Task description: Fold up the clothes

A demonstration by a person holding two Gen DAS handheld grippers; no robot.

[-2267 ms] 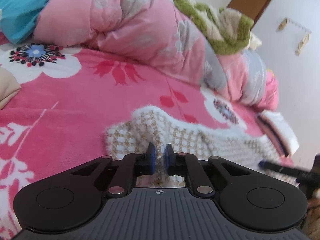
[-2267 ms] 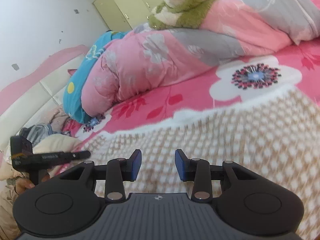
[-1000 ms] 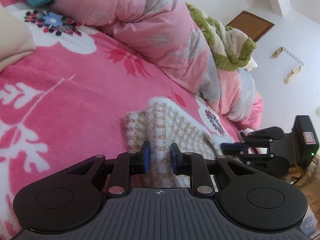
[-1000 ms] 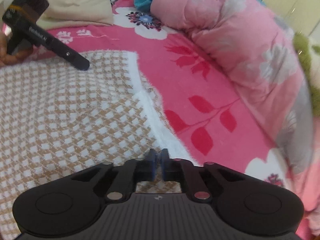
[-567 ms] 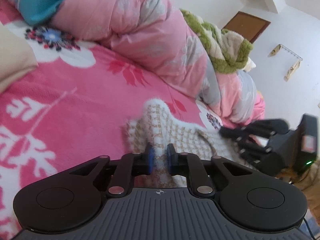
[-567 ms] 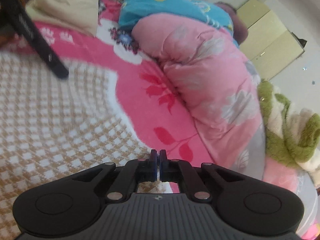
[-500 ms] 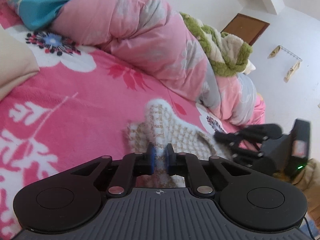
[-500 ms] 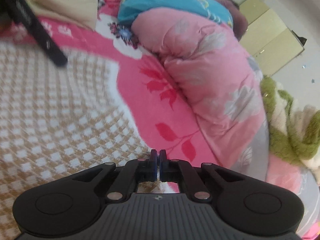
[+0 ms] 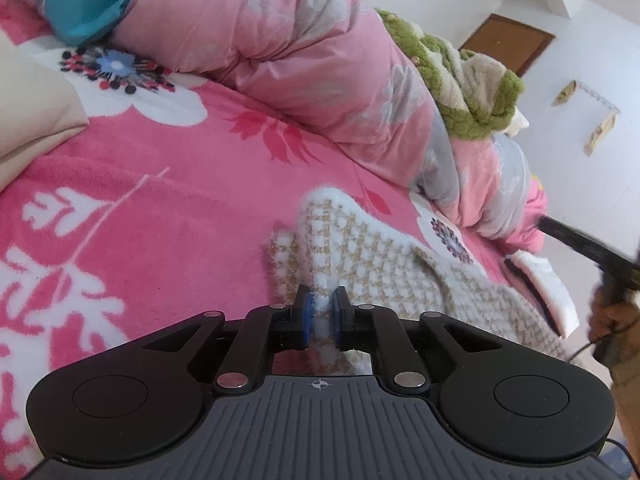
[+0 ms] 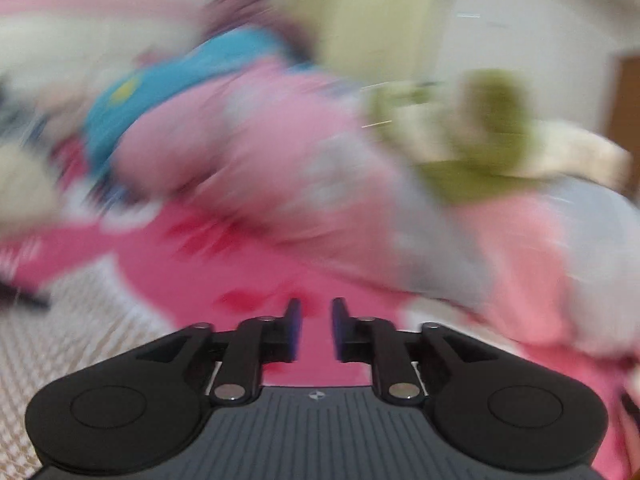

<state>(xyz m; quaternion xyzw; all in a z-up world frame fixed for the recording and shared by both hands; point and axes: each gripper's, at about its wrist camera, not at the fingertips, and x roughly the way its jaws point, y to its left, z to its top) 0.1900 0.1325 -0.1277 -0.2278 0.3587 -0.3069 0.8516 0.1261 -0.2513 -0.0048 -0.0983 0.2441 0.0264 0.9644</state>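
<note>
A beige-and-white checked fleece garment (image 9: 380, 264) lies on the pink flowered bed blanket (image 9: 140, 208). My left gripper (image 9: 322, 312) pinches its white fuzzy edge between the blue pads, and its jaws are opening slightly with the cloth still between them. The right wrist view is badly blurred. There my right gripper (image 10: 316, 320) has its jaws opening, with nothing between them, above the pink blanket. The garment (image 10: 80, 320) lies to its lower left. In the left wrist view, the right gripper's black body (image 9: 580, 240) and the hand holding it (image 9: 612, 312) show at the right edge.
A bulky pink quilt (image 9: 300, 60) runs along the far side of the bed, with a green-and-cream fleece (image 9: 460, 80) on top and a teal cover (image 9: 80, 0) at the left. A beige pillow (image 9: 32, 120) lies at the left edge. White folded cloth (image 9: 544, 284) sits at the bed's right edge.
My right gripper has let go of the garment's edge, opened, and swung up and away while rolling, which blurs its view. My left gripper has stayed put, pinching the white edge.
</note>
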